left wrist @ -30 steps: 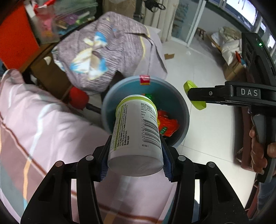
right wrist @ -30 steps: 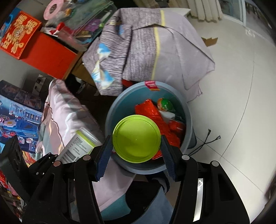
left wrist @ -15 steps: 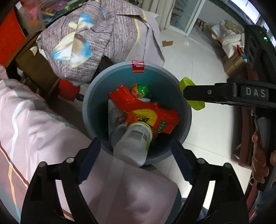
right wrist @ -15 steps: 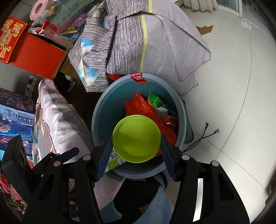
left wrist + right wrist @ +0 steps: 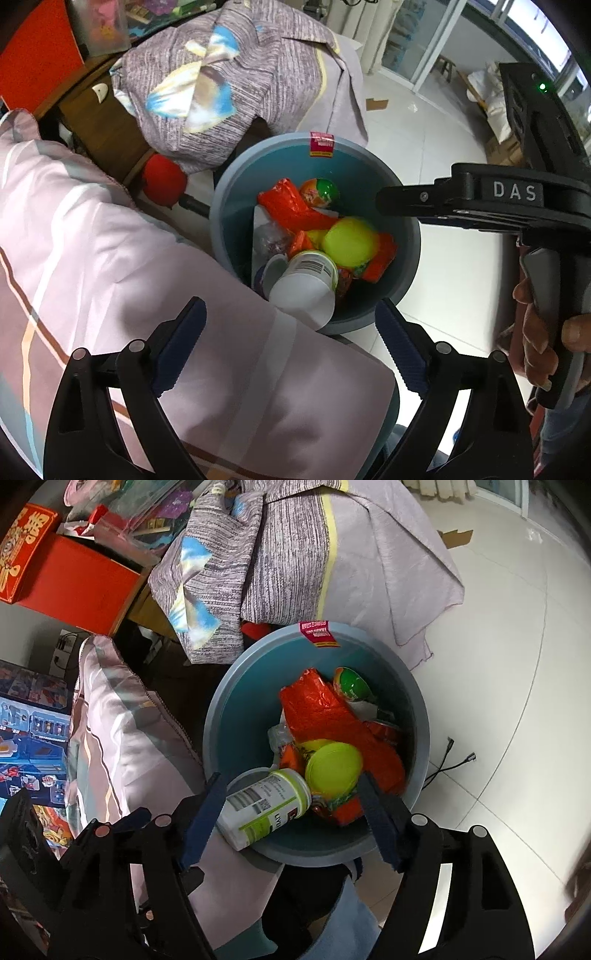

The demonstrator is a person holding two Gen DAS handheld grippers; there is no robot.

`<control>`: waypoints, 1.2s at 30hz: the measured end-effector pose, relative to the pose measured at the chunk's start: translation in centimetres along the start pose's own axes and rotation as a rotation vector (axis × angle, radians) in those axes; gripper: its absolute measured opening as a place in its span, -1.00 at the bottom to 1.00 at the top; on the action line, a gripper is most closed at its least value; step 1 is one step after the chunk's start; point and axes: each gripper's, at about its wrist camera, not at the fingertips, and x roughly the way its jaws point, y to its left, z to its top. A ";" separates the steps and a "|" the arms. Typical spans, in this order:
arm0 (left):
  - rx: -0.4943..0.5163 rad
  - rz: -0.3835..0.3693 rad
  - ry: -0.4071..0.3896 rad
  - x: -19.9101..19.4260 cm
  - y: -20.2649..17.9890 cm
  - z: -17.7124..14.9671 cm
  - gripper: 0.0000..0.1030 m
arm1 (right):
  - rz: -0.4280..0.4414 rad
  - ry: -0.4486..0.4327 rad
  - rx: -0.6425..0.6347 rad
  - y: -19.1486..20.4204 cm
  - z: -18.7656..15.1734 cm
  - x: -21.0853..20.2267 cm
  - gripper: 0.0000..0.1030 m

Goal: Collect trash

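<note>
Item: white plastic bottle (image 5: 267, 806), green-banded label with barcode. Lies tilted inside the blue-grey bin (image 5: 236, 709), base propped on the near rim, open neck pointing toward the bin's middle. Also seen from the left wrist view (image 5: 306, 282).

Item: lime-green lid (image 5: 334, 764). Lies in the bin on the red-orange wrapper (image 5: 325, 709), just beside the bottle's neck; free of both pads.

Other bin contents: round green-and-orange ball-shaped item (image 5: 351, 685) at the far side; crumpled clear plastic (image 5: 269, 238). A pink sticker (image 5: 319, 633) sits on the far rim.

Left hand-held gripper (image 5: 290, 347): jaws have just been opening and stand wide apart, nothing between them; poised above the near rim and the pink striped bedding (image 5: 92, 240).

Right hand-held gripper (image 5: 291, 818): jaws have just been opening, spread with nothing gripped; bottle and lid lie below, seen through the gap. In the left wrist view its black body, marked DAS, reaches over the bin, held by a hand (image 5: 543, 332).

Surroundings: grey-purple striped cloth (image 5: 295, 554) draped behind the bin; red box (image 5: 70, 576) at upper left; white tiled floor (image 5: 517, 664) to the right.
</note>
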 end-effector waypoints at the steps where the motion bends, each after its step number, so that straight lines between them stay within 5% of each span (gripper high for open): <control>1: -0.003 0.000 -0.003 -0.2 0.1 0.0 0.81 | -0.004 0.000 0.003 0.0 -0.1 -0.1 0.42; 17: -0.102 0.020 -0.080 -5.2 1.8 -3.1 0.91 | -0.071 -0.076 -0.141 3.7 -4.1 -4.3 0.86; 36: -0.228 0.112 -0.192 -11.3 3.2 -9.8 0.92 | -0.183 -0.180 -0.329 7.2 -11.7 -8.9 0.87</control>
